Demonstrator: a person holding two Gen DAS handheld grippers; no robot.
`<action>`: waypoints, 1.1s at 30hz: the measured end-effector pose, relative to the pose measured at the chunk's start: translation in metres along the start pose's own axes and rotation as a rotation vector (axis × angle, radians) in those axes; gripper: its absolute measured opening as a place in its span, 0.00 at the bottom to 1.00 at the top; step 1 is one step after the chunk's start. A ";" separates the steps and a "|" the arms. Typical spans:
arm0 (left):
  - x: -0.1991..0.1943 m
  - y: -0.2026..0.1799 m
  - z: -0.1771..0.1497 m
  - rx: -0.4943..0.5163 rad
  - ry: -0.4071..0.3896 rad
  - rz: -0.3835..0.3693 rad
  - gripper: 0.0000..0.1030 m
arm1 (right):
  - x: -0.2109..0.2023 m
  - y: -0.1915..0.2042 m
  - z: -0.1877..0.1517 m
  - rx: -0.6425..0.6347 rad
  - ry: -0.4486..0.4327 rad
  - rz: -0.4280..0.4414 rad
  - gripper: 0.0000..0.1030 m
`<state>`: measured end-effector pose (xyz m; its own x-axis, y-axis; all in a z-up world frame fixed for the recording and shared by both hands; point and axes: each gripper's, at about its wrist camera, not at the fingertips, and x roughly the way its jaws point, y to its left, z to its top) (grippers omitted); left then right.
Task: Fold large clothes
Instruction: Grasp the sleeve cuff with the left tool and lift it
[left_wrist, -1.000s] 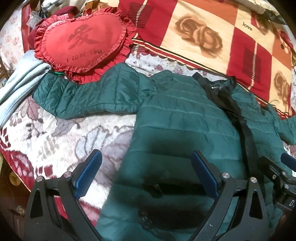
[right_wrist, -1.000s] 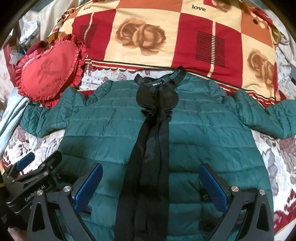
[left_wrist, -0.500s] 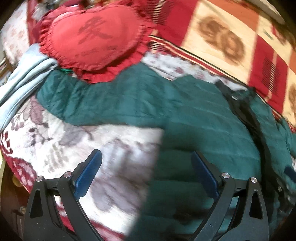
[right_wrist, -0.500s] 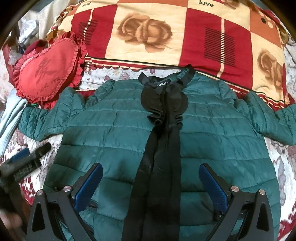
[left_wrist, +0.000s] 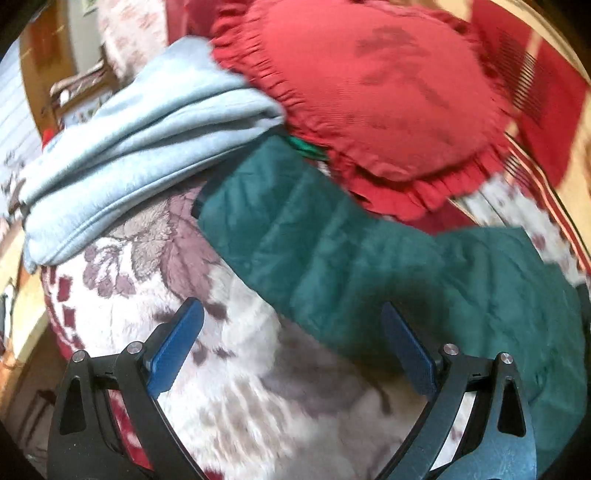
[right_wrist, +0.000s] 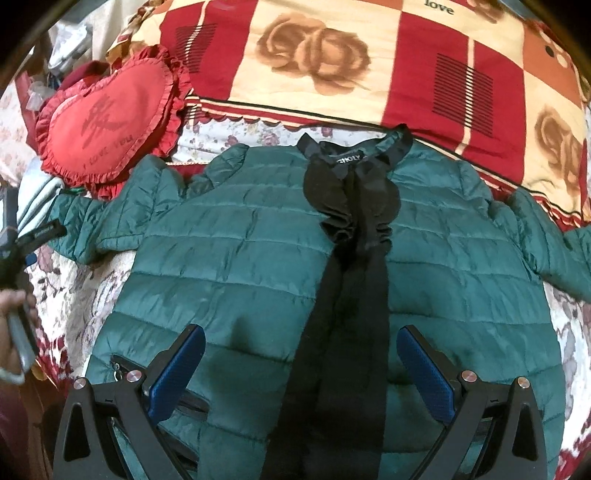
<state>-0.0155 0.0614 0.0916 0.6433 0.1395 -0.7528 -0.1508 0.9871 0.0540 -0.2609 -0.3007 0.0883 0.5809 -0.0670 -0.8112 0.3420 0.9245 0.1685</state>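
left wrist: jacket sleeve motion-blurred

Green quilted jacket sleeve between red heart cushion, pale blue cloth, spread hand-held gripper.

Jacket hem (lower edge) cut off; heart cushion blurred.

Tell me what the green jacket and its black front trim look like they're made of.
Green jacket: looks like thin synthetic shell, nylon or polyester, with a slight sheen; stitched horizontal channels puff like padding. Black front trim: matte, soft woven or knit fabric, gathered into ruffles below the collar; exact fibre unclear.
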 end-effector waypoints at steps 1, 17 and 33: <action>0.005 0.004 0.003 -0.014 0.003 0.002 0.94 | 0.001 0.001 0.000 -0.003 0.001 -0.001 1.00; 0.065 0.014 0.031 -0.043 0.008 0.095 0.94 | 0.023 0.001 0.003 -0.011 0.046 -0.013 1.00; 0.057 0.021 0.048 -0.080 -0.006 -0.079 0.15 | 0.019 -0.033 0.007 0.031 -0.005 -0.110 1.00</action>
<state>0.0540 0.0934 0.0816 0.6598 0.0626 -0.7488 -0.1594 0.9855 -0.0581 -0.2561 -0.3356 0.0717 0.5421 -0.1694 -0.8230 0.4265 0.8994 0.0958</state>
